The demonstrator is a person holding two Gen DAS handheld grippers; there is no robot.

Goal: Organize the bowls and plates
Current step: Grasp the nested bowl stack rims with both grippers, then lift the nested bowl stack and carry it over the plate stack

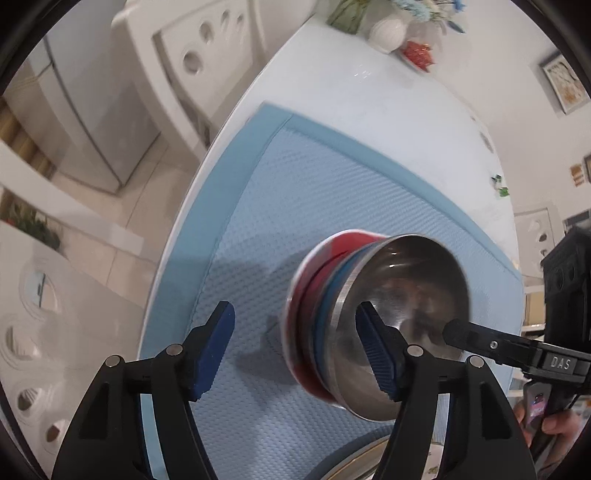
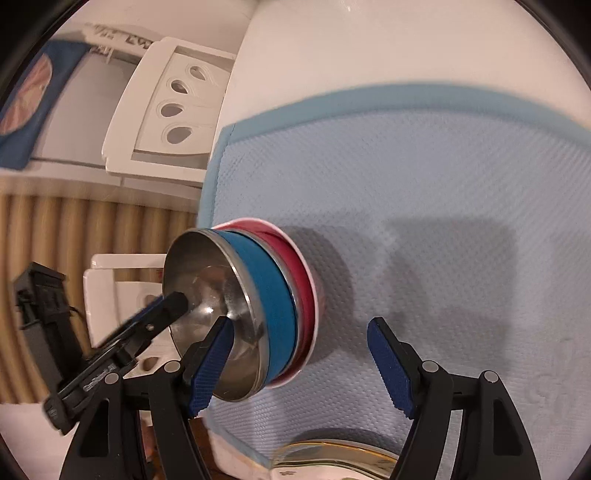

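On the blue mat (image 1: 295, 192) sits my bowl stack (image 1: 369, 325); both tongs, left (image 1: 295, 350) and right (image 2: 301, 365), gape apart, so I'd withdraw straight upward without nudging its rim.

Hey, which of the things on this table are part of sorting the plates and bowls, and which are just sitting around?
Part of the job:
steel bowl
blue bowl
red bowl
gold-rimmed plate

Just lying about:
blue mat
white vase
red dish
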